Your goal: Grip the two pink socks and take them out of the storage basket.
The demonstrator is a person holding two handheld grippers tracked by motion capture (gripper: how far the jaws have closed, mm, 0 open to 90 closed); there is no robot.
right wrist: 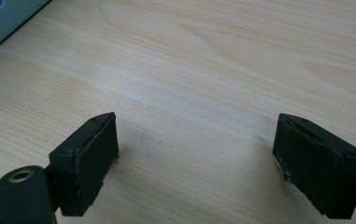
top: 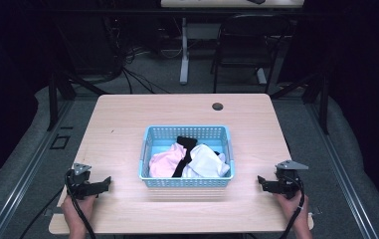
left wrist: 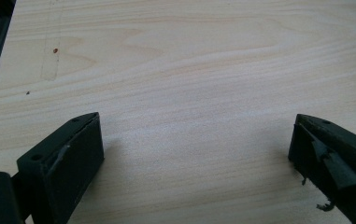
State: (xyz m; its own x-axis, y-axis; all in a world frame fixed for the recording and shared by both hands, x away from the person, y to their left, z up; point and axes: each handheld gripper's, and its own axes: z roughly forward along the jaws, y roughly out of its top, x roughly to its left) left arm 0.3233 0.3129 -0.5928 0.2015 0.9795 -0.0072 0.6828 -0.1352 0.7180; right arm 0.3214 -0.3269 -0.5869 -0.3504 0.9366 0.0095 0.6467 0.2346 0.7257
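A light wooden table [top: 127, 119] with rounded corners. A blue perforated basket [top: 187, 133] sits on it, midway between the left and right edges and closer to the near edge. A small dark round grommet [top: 217, 106] sits near the far edge.

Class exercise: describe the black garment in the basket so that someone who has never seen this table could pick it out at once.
Start at the light wooden table and find the blue perforated basket at its middle. Inside lie three pieces of clothing: a pink one on the left, a white one on the right, and the black garment running as a narrow dark strip between them, the only dark piece.
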